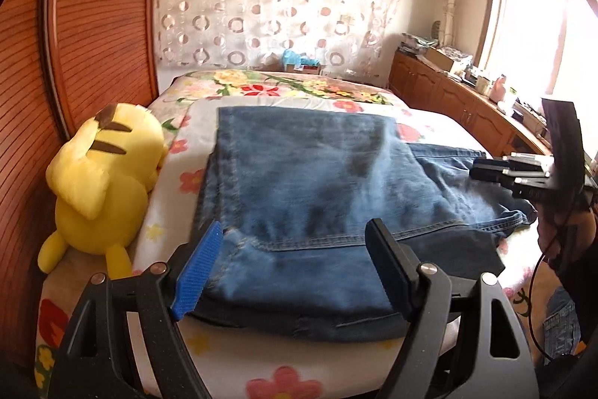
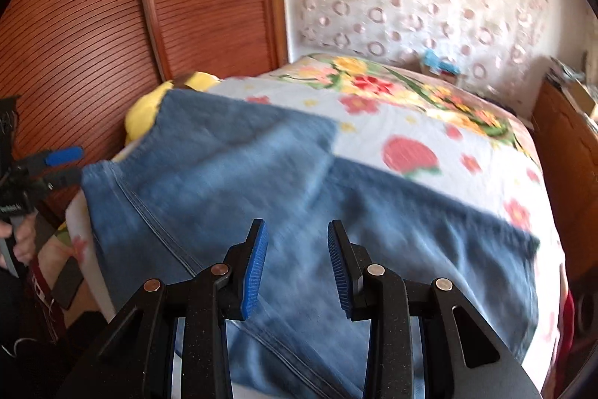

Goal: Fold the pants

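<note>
Blue jeans [image 1: 299, 174] lie folded on the flowered bed [image 1: 261, 373], one layer doubled over another with a stitched hem near the front edge. My left gripper [image 1: 295, 268] hovers over that near edge, jaws wide apart, the denim below them and no pad pressing on it. At the right of this view my right gripper [image 1: 476, 169] reaches in over the jeans' far side. In the right wrist view, which is blurred, my right gripper [image 2: 297, 268] is open with a moderate gap above the jeans [image 2: 224, 174]. The left gripper [image 2: 71, 165] shows at the far left.
A yellow plush toy [image 1: 101, 182] leans against the wooden slatted wardrobe [image 1: 93, 25] at the bed's left edge. A low wooden cabinet [image 1: 448, 96] cluttered with small items runs under the window at the right. A patterned curtain hangs behind the bed.
</note>
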The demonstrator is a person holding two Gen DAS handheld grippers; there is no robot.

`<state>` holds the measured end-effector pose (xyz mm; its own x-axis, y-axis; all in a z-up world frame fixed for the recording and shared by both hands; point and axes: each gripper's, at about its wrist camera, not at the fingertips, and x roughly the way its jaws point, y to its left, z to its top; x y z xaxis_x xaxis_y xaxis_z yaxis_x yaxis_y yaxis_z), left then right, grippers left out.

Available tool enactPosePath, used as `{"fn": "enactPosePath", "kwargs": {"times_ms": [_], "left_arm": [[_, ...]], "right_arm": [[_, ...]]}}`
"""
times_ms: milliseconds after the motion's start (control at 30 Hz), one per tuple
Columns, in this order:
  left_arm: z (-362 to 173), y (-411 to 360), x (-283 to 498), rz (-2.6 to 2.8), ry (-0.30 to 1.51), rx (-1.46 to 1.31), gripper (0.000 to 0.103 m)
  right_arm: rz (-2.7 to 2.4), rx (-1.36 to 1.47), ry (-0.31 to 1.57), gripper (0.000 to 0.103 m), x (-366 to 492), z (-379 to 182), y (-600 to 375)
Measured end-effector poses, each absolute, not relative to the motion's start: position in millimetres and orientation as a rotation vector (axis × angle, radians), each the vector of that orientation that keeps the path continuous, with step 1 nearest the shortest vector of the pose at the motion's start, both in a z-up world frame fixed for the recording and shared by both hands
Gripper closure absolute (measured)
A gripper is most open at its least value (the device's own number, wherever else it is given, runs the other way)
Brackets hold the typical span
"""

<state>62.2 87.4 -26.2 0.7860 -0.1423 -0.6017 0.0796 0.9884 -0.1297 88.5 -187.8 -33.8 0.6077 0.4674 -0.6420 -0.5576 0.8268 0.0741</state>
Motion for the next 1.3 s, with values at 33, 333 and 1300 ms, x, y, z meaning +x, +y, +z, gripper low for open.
{"fn": "enactPosePath", "kwargs": {"times_ms": [33, 333, 1300], "left_arm": [[-26, 83, 64, -0.128, 0.655, -0.099, 0.024], [-49, 31, 88, -0.219, 0.721, -0.052, 0.024], [-82, -11, 90, -0.252, 0.786, 0.026, 0.023]], "right_arm": [[0.579, -0.134, 0.709, 0.068, 86, -39, -192], [0.512, -0.081, 0.772, 0.068, 85, -66, -213], [0.475, -0.171, 0.782, 0.057, 78, -79, -207]]}}
